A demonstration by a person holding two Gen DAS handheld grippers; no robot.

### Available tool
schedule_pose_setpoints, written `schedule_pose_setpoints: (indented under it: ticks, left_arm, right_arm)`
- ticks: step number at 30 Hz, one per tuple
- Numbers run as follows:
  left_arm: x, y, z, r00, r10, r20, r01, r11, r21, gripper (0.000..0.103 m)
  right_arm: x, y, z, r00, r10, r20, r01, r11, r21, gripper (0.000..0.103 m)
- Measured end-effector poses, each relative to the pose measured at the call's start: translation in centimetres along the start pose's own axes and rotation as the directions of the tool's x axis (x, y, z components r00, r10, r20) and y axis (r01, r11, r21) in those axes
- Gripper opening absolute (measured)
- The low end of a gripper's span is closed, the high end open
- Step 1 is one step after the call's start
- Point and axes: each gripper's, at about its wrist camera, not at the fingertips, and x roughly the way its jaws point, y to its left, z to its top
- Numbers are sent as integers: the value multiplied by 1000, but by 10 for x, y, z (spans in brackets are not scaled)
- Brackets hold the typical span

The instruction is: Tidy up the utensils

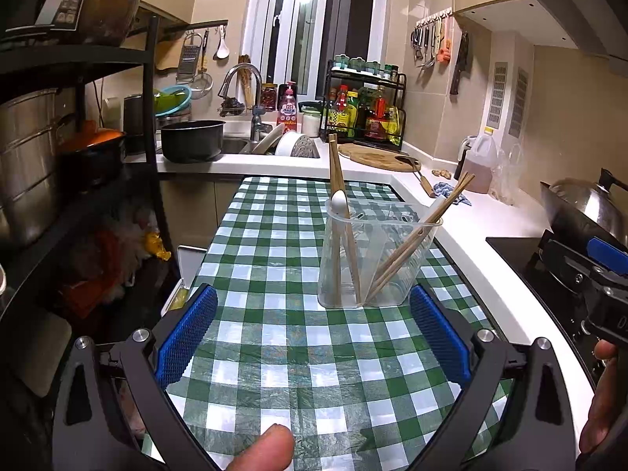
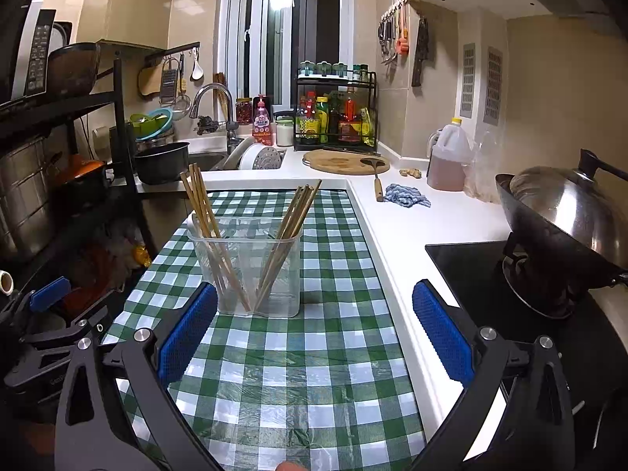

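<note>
Partly hidden: white spoon (image 1: pixel 339 201) behind chopsticks (image 1: pixel 338 180) in clear holder (image 1: pixel 376 259).

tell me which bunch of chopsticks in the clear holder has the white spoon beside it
The left bunch of chopsticks, at the holder's left end: the white spoon stands against it. The right bunch leans rightward, with only a flat white handle beside it.
</note>
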Motion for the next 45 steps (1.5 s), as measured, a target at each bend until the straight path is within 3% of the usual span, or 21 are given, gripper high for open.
schedule_pose_setpoints:
  ticks: [45]
  left_arm:
    - [-4,-7,8,1000,0,12,-1,1000,29,95]
  right_arm:
    - [1,-1,-1,1000,2,-5,-2,1000,-7,98]
